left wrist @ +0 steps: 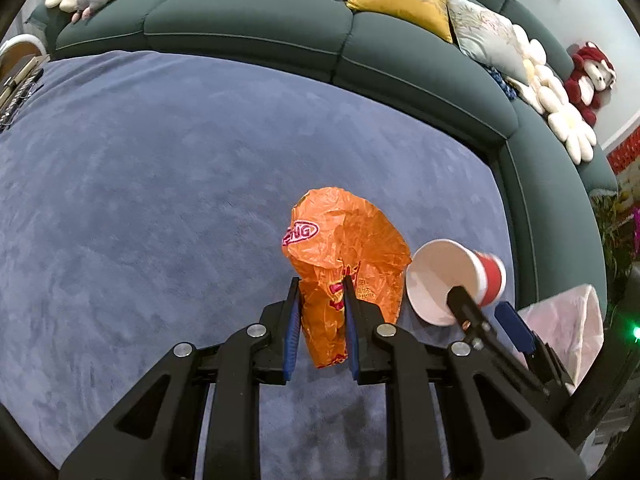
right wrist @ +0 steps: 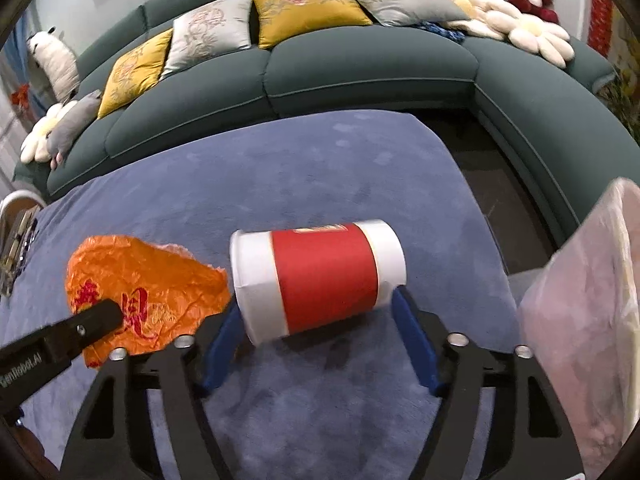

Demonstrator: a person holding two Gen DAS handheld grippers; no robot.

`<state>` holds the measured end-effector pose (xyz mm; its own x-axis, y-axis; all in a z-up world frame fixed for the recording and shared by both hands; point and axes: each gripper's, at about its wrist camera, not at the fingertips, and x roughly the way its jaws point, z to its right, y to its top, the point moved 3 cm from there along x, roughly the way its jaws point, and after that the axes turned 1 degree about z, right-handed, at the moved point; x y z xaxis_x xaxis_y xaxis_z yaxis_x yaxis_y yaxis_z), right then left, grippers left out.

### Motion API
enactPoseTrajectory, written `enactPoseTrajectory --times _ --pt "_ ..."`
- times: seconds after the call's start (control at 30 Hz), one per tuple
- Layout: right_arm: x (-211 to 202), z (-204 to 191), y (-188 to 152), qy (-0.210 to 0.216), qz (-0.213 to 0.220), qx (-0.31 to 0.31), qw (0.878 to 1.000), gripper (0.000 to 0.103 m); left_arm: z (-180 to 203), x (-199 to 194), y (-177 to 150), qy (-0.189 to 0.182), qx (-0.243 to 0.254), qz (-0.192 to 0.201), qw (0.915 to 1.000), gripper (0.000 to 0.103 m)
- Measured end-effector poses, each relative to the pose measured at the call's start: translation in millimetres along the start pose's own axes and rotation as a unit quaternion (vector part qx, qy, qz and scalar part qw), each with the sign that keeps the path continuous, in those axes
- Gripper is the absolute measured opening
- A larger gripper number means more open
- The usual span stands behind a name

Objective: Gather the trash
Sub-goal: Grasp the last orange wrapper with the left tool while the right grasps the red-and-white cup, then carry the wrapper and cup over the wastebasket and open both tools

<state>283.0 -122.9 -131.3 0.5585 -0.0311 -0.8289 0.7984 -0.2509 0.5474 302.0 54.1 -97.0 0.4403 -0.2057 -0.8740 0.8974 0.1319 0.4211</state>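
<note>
My left gripper is shut on a crumpled orange plastic bag and holds it above the blue rug. The bag also shows at the left of the right wrist view, with a left finger on it. My right gripper is shut on a red and white paper cup, held sideways between its blue pads. In the left wrist view the cup hangs right of the bag, its open mouth facing the camera. A bin lined with a pale pink bag stands at the right, also in the left wrist view.
A dark green curved sofa with yellow and grey cushions, flower pillows and plush toys wraps around the rug's far and right sides. A strip of dark floor lies between rug and sofa. A rack with objects sits at the left edge.
</note>
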Motion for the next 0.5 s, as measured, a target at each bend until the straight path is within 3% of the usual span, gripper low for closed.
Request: enactPoseTrajectory --times 0.13,0.2,0.3,0.5 --pt "0.1 17.6 -5.6 -0.008 -0.015 0.025 1.0 0.04 7.8 -0.4 -9.5 -0.005 0.005 -0.008 0.9999 0.019" --pt "-1.9 24.5 -8.9 -0.009 -0.02 0.035 0.999 0.021 12.9 -3.0 -14.7 -0.007 0.009 -0.01 0.9999 0.019" --pt "-9.3 31.4 -12.8 -0.003 -0.023 0.039 0.999 0.004 24.6 -9.0 -20.8 -0.009 0.021 -0.008 0.9997 0.019" --pt "-36.7 39.8 -13.6 0.004 -0.004 0.042 0.999 0.003 45.2 -27.9 -25.9 -0.019 0.033 0.004 0.9993 0.019"
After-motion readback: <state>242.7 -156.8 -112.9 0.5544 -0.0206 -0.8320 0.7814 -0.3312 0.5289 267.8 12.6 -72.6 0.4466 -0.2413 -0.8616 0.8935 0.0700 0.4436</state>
